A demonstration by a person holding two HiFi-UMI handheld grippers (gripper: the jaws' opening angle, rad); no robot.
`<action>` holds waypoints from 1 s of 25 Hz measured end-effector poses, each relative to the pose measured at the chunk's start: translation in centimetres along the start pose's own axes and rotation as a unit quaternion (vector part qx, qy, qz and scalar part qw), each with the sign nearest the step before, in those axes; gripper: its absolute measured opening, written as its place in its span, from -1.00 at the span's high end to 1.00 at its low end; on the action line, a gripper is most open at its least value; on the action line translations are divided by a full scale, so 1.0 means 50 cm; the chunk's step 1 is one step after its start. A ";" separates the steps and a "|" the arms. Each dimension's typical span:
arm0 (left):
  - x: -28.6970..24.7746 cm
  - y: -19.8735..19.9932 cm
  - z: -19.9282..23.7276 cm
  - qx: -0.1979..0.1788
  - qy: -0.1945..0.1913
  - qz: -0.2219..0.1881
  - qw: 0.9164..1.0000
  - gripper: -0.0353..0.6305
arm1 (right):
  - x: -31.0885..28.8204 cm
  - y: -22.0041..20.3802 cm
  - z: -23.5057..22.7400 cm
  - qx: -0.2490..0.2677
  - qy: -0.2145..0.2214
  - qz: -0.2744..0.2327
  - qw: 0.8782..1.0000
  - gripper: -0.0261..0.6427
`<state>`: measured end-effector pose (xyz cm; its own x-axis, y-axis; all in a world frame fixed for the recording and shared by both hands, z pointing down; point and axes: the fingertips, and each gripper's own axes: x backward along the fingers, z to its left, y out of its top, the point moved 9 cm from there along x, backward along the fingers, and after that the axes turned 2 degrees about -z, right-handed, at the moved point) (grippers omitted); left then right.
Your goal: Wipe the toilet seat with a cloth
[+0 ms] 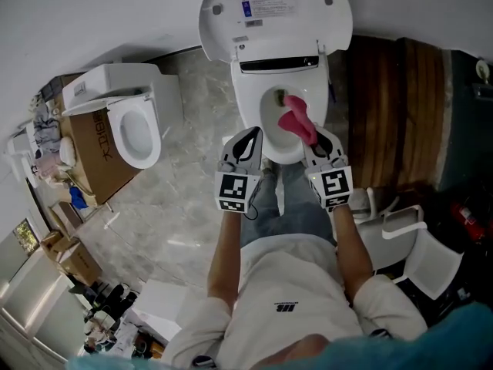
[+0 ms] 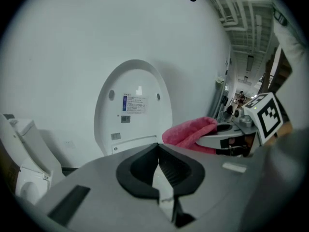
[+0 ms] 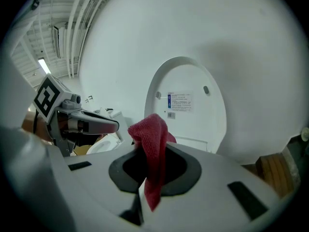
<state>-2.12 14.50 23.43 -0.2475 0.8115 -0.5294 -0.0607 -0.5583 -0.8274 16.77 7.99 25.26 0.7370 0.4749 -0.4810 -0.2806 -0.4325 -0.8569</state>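
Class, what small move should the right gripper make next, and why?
Probably lower the right gripper until the cloth presses on the toilet seat: its jaws clamp the cloth, the lid is up, and the cloth seems clear of the seat.

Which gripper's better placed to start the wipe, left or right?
Right. The right gripper is shut on the pink cloth, over the toilet bowl. The left gripper is shut with nothing between its jaws.

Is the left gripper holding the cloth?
No: the left gripper has its jaws together on nothing; the pink cloth is clamped in the right gripper.
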 end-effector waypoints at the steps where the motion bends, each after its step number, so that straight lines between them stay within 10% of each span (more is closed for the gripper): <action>1: -0.006 -0.009 0.002 0.002 0.002 0.003 1.000 0.86 | -0.007 -0.008 -0.003 0.000 0.000 0.003 1.000 0.86; 25: -0.087 -0.229 0.131 0.040 0.003 0.051 0.998 0.86 | -0.230 -0.194 0.026 0.001 0.018 0.086 0.996 0.86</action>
<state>-6.68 16.23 36.42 -0.2505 0.7510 -0.6109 -0.1134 -0.6495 -0.7519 10.21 7.73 38.88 0.6995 0.3668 -0.6134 -0.4051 -0.5035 -0.7631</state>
